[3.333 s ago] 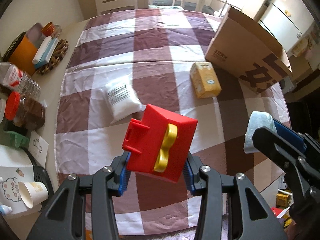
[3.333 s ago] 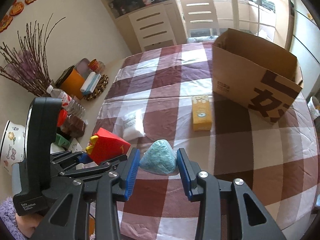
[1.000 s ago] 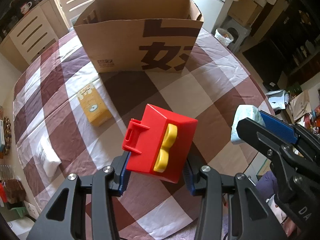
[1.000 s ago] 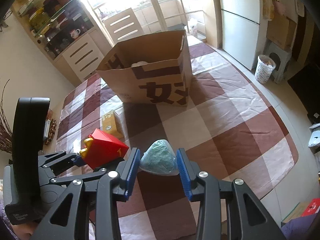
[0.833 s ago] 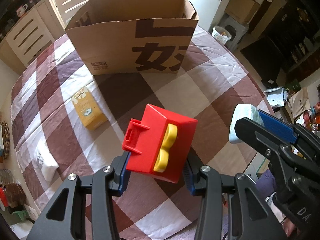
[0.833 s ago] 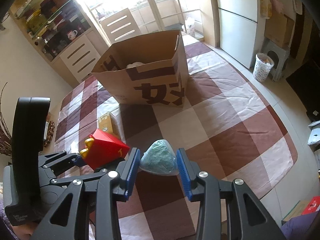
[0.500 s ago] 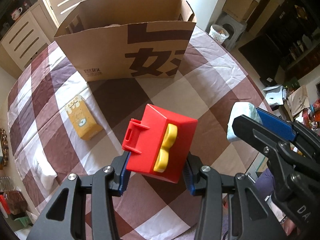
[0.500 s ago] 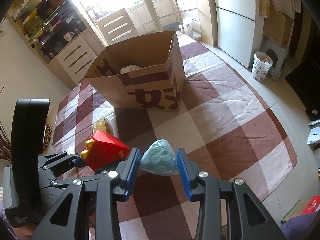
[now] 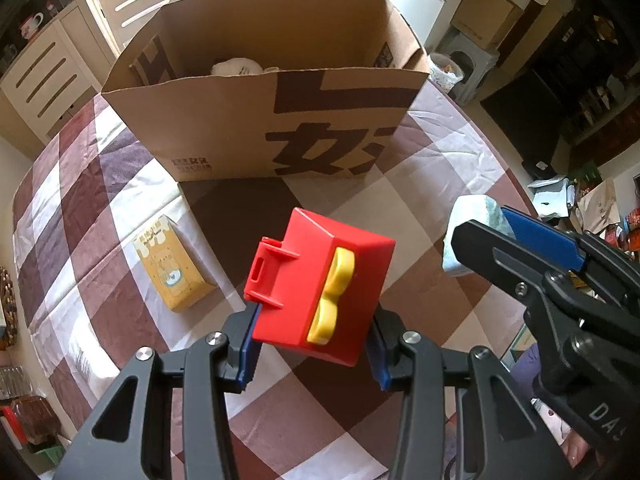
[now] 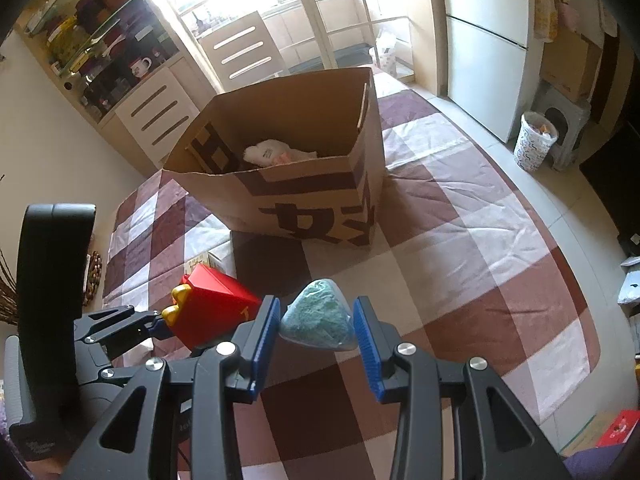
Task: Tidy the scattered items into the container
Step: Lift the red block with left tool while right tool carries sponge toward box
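Left tongs (image 9: pixel 312 344): I pinch the red toy box (image 9: pixel 320 292).
Right tongs (image 10: pixel 316 330): pinching the teal pouch (image 10: pixel 318 316).
Cardboard box (image 9: pixel 256 136): one white item inside (partly hidden).
Left: yellow carton (image 9: pixel 172 264) on the surface.

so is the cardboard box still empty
No, a white item already lies inside the cardboard box.

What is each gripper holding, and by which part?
Left gripper clamps the red toy box by its lower side faces. Right gripper pinches the teal wrapped bundle across its sides.
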`<state>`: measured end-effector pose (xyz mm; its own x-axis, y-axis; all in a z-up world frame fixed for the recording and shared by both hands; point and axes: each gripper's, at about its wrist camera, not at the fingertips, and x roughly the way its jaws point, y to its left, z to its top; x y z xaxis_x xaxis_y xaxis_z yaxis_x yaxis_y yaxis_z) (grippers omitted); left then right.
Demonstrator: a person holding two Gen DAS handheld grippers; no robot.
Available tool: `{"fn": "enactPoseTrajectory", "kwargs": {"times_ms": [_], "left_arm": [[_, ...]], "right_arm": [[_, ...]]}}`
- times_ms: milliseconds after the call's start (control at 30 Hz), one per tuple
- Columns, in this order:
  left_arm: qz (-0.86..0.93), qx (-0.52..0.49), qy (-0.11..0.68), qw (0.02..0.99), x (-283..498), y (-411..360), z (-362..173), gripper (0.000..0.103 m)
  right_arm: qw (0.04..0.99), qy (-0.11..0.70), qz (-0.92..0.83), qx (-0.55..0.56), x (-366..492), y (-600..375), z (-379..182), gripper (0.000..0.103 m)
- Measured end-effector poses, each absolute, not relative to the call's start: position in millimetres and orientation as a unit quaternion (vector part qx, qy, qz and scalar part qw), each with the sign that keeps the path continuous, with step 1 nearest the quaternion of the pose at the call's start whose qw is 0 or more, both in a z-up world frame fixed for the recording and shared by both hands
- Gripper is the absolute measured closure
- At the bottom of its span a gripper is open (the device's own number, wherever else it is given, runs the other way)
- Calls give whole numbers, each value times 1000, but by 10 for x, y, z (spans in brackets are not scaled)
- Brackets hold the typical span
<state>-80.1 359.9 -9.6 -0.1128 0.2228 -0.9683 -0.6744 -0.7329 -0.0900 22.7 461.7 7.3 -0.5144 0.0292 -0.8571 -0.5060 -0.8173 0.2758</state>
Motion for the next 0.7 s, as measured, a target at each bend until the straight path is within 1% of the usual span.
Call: {"fn": "enactPoseTrajectory", "kwargs": {"times_ms": [300, 700], "left_arm": [[724, -589, 181, 311, -1022, 3578, -72, 58], [736, -564, 138, 348, -1468, 3608, 498, 58]], "right_arm": [[149, 252, 833, -469, -6, 4671, 79, 64], [120, 255, 856, -433, -406, 4839, 541, 64]]}}
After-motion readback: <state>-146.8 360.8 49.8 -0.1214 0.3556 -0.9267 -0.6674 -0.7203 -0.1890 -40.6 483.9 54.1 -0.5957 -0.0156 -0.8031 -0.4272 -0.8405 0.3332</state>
